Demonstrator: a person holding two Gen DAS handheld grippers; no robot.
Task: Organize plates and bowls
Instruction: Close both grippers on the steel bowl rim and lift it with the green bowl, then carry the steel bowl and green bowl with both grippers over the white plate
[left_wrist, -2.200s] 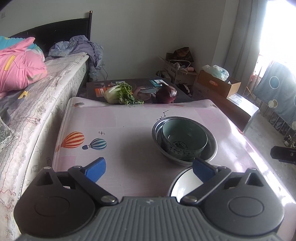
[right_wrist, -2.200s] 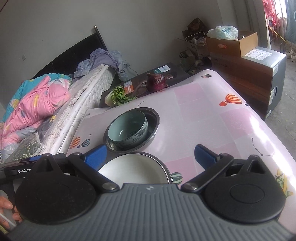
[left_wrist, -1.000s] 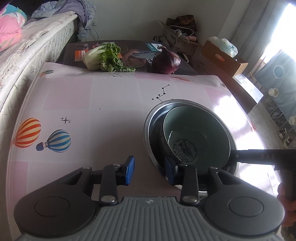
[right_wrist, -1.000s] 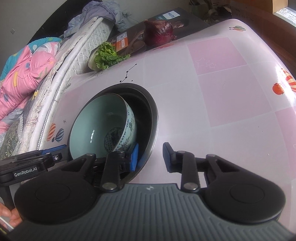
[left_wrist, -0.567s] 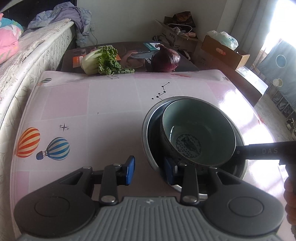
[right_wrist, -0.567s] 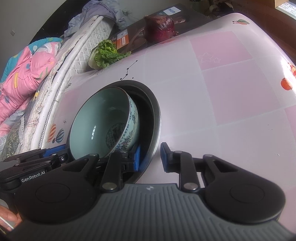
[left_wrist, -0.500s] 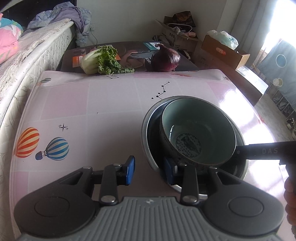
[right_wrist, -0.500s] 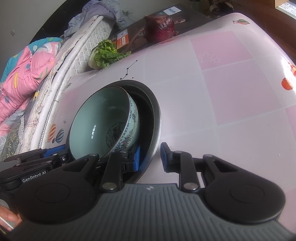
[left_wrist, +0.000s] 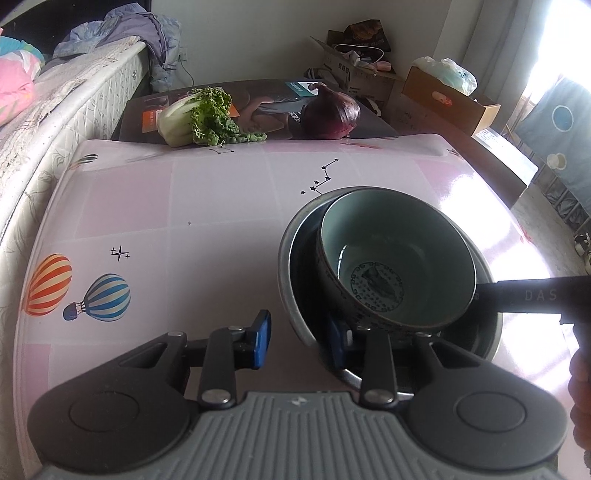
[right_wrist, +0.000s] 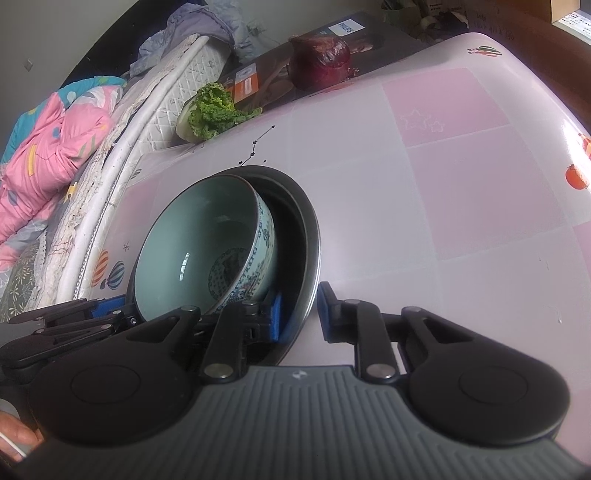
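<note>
left gripper (left_wrist: 299, 341) and right gripper (right_wrist: 298, 312) still clamp metal bowl (left_wrist: 291, 258) rim | celadon bowl (left_wrist: 399, 258) unmoved

Pale wall (left_wrist: 258, 33) at rear. Mattress (left_wrist: 66, 107) along the left, pink quilt (right_wrist: 40, 147) on it. Cardboard boxes (left_wrist: 443, 99) against the wall. Bright daylight through the curtained window (left_wrist: 554, 55) at right.

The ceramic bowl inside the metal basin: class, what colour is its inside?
Pale celadon green, with a dark round medallion at the bottom; the ceramic bowl shows best in the left wrist view.
</note>
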